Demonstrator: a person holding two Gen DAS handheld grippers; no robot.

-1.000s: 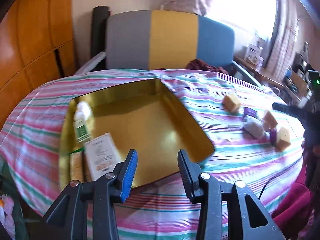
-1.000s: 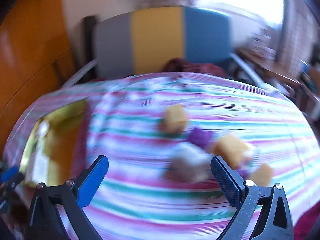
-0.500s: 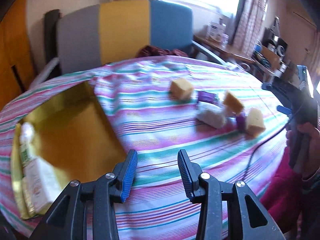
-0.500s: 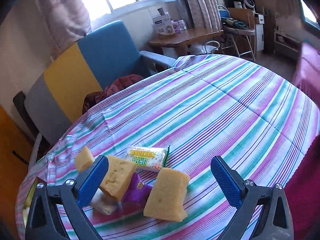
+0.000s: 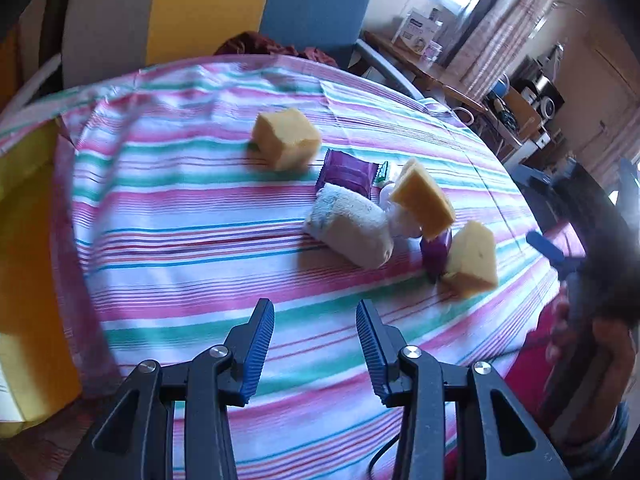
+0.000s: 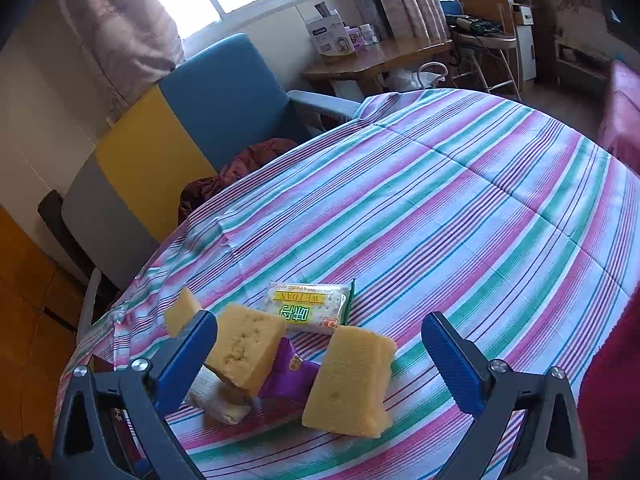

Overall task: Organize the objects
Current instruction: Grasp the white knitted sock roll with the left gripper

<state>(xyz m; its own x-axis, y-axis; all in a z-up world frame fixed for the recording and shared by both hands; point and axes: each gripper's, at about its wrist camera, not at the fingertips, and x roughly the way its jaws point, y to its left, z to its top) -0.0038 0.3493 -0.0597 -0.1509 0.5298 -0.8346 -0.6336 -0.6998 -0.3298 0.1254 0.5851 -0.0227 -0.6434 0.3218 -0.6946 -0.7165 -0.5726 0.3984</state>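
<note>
Fingers (image 5: 260, 344) of the left gripper (image 5: 315, 346) stand partly spread with nothing between them, hovering over bare striped cloth of the bench (image 5: 192, 216), short of the pile. Right gripper (image 6: 320, 360) has its fingers spread wide, empty, framing the near sponge block (image 6: 348, 384) without touching it. Pile: three more yellow sponge blocks, a purple packet (image 6: 290, 372), a white roll (image 5: 350, 228) and a green-and-white snack pack (image 6: 308, 308), all clustered and partly leaning on one another. Gold tray (image 5: 24, 264) sits at the bench's left edge, well apart from the pile. Judged step: reach for the next pick, nothing lifted yet. Next move calls for lowering the right fingers around the near block and closing gently; the tilted block beside it may topple if nudged.
</note>
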